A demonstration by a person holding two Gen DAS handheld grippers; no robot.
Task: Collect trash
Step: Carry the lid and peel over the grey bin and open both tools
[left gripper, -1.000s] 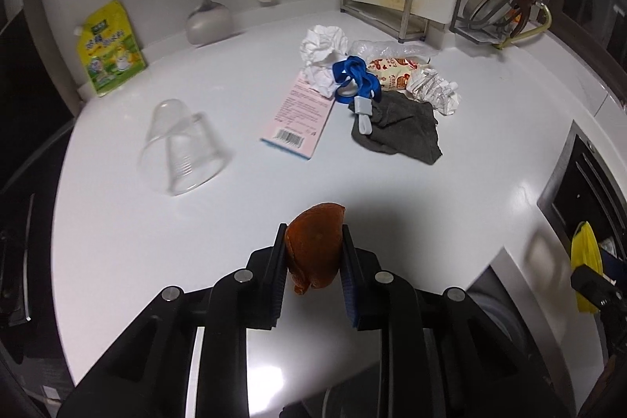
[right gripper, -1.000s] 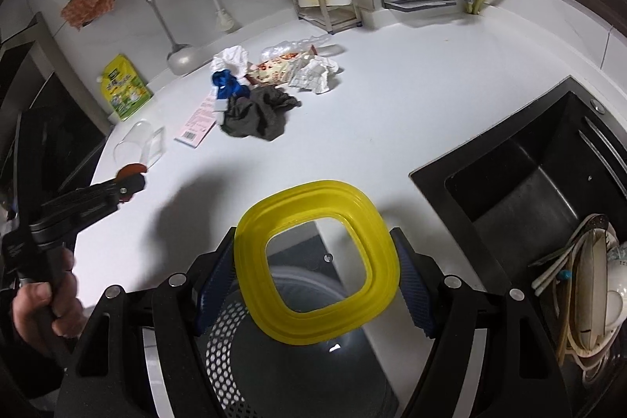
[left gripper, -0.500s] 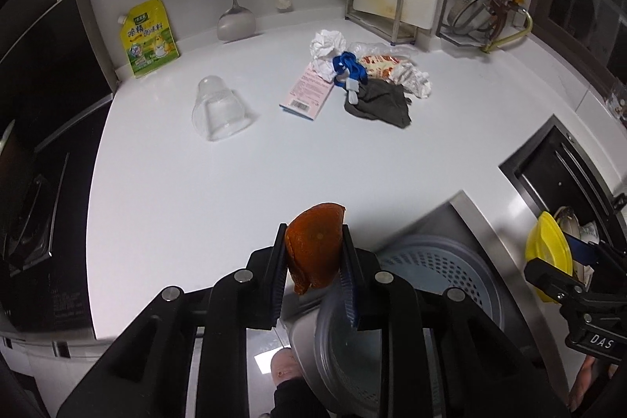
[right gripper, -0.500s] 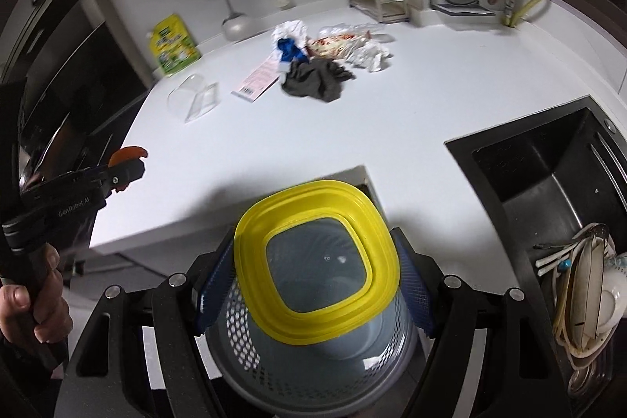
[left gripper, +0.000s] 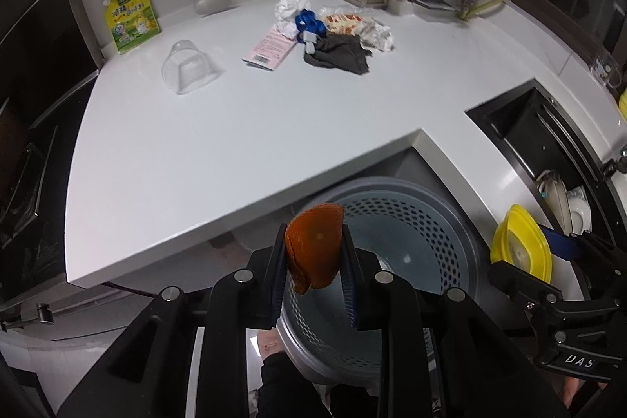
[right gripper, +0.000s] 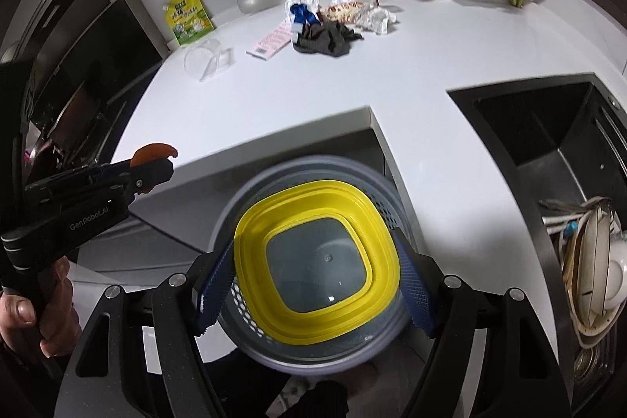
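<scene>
Orange-brown peel (left gripper: 313, 253) sits between black tongs (left gripper: 313, 261) with blue pads. A yellow-rimmed clear lid (right gripper: 317, 273) is at lower centre above a grey perforated bin (right gripper: 309, 183). The bench (left gripper: 235, 143) is white; a pink packet (left gripper: 270, 47), blue scrap (left gripper: 309, 22) and dark grey cloth (left gripper: 341, 53) lie at upper centre.

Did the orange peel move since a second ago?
Yes. The orange peel in the left gripper has come back off the white counter and is now over the grey bin.

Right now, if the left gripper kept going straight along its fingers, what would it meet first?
Probably the grey perforated bin on the floor: the left gripper, shut on the orange peel, points into its mouth, though depth is unclear.
</scene>
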